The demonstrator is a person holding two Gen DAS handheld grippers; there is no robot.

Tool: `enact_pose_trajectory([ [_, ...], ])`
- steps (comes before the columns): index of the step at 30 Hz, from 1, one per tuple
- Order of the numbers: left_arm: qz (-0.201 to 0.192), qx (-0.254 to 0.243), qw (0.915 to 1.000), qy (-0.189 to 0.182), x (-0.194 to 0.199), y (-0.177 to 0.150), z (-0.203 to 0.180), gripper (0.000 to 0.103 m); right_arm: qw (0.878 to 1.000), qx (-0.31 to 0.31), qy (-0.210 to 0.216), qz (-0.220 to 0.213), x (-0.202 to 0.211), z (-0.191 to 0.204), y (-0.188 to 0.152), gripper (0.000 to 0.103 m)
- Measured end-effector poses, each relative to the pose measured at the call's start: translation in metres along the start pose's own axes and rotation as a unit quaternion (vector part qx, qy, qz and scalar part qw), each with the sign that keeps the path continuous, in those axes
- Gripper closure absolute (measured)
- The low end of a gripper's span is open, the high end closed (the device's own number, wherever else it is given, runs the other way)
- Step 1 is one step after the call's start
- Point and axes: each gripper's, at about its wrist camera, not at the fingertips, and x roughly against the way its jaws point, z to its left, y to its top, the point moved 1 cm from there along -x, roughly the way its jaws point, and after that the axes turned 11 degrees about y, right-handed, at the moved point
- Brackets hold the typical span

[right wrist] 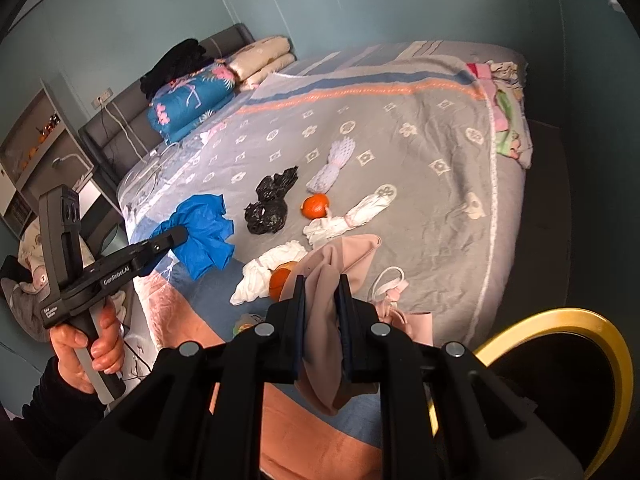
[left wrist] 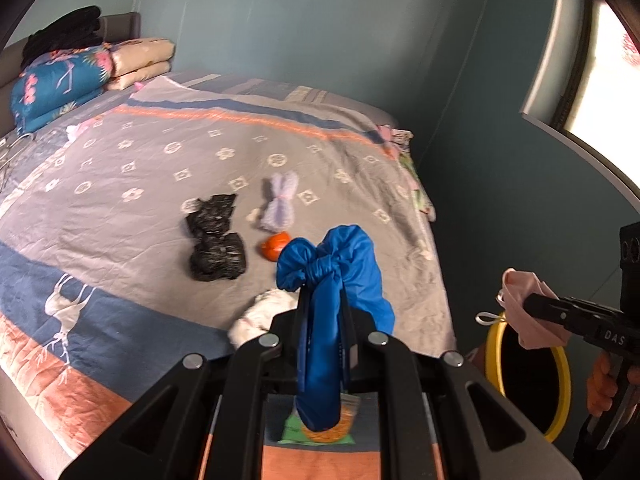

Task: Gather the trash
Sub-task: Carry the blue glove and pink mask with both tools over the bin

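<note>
My left gripper is shut on a knotted blue plastic bag, held up over the near edge of the bed. In the right wrist view the left gripper and blue bag hang at the left. My right gripper is shut on a pink cloth. Seen from the left, the right gripper holds the pink cloth above a yellow-rimmed bin. On the bedspread lie a black bag, two oranges, white tissues and a lilac foam net.
The bin's yellow rim stands at the bed's near right corner. Folded quilts and pillows sit at the headboard, loose clothes at the far edge. A shelf is at the left, a window at the right.
</note>
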Motion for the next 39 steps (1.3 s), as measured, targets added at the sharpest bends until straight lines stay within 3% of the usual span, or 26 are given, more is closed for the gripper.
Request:
enact_pose_trajectory([
  [14, -0.008, -0.036, 0.9972, -0.065, 0.020, -0.004, -0.071, 0.092, 0.998, -0.032, -0.032, -0.049, 0.062, -0.029, -0.015, 0.089],
  [28, 0.013, -0.072, 0.9865, -0.146, 0.025, -0.024, -0.148, 0.092, 0.988, -0.067, -0.097, -0.102, 0.130, -0.063, -0.049, 0.088],
  [39, 0.043, -0.136, 0.9764, -0.161, 0.014, -0.049, -0.202, 0.092, 0.981, -0.102, -0.131, -0.102, 0.147, -0.100, -0.068, 0.088],
])
